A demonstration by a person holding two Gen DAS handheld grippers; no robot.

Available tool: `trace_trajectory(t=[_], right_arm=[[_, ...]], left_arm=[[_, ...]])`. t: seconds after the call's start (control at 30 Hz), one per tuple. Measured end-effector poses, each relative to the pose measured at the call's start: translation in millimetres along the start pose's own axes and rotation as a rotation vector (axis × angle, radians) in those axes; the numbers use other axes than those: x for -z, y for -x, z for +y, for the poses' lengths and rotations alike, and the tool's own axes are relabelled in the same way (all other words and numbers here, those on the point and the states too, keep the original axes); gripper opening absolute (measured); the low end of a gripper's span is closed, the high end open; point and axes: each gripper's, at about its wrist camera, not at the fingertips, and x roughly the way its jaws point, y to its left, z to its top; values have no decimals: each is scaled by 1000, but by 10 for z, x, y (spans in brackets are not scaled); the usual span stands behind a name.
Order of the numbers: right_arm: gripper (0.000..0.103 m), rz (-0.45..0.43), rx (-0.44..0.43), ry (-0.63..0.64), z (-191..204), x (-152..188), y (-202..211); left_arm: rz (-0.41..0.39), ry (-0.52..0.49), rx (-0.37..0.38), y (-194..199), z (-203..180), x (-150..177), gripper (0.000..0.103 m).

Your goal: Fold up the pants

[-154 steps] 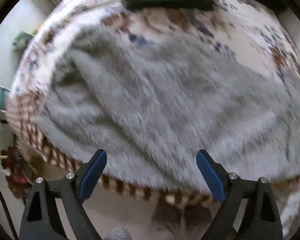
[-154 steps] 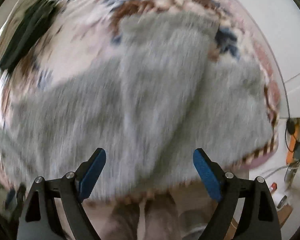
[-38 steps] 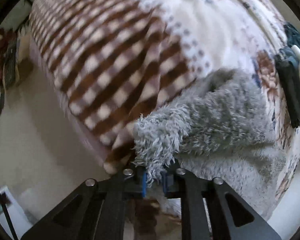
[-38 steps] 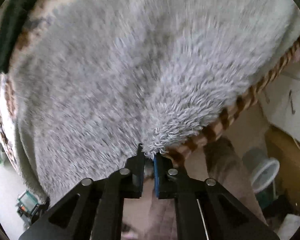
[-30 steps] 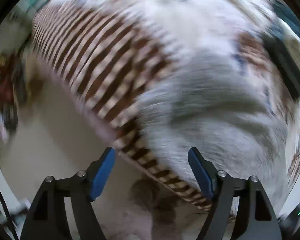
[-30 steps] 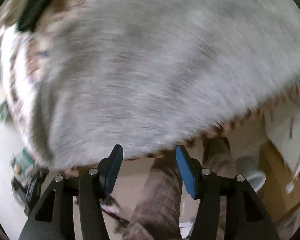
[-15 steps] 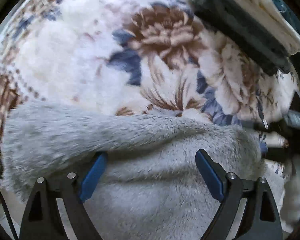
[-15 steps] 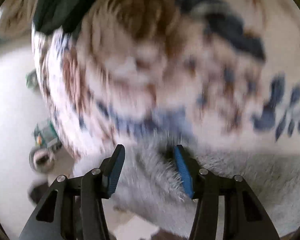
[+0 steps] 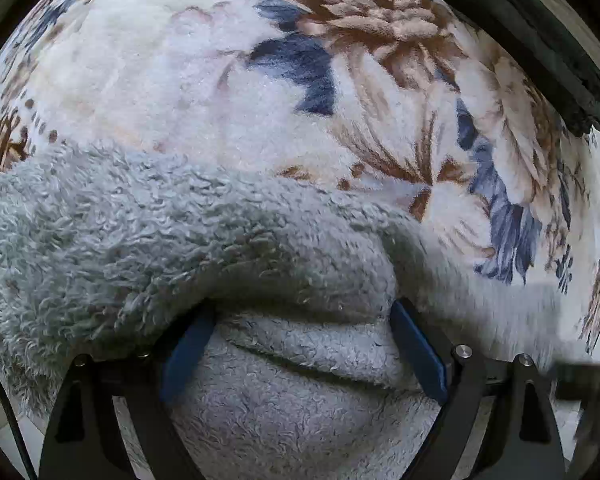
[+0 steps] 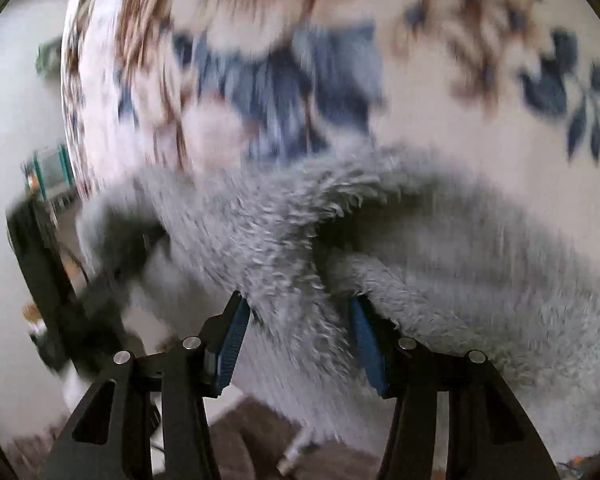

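1. The fluffy grey fleece pants (image 9: 148, 240) lie bunched on the floral plush blanket (image 9: 228, 80), filling six o'clock in both wrist views.
2. Left gripper (image 9: 300, 344): jaws spread wide, a thick roll of fleece between the blue pads, not pinched.
3. Right gripper (image 10: 296, 340): jaws apart too, straddling a blurred ridge of fleece.
4. My call: gather every layer of the fold before closing, then lift both sides evenly.
5. A dark folded garment (image 9: 540, 52) sits at two o'clock.
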Motion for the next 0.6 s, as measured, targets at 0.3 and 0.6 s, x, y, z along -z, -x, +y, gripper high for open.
trace_trajectory(t=[0.3,0.6], right_arm=[[11,-248,-45,-30,-10,-496,761],[49,-154,293,47,111,-757,600]], left_arm=[[-10,-24,27,121,99,48,89],[28,34,78,165,419,-46,89]])
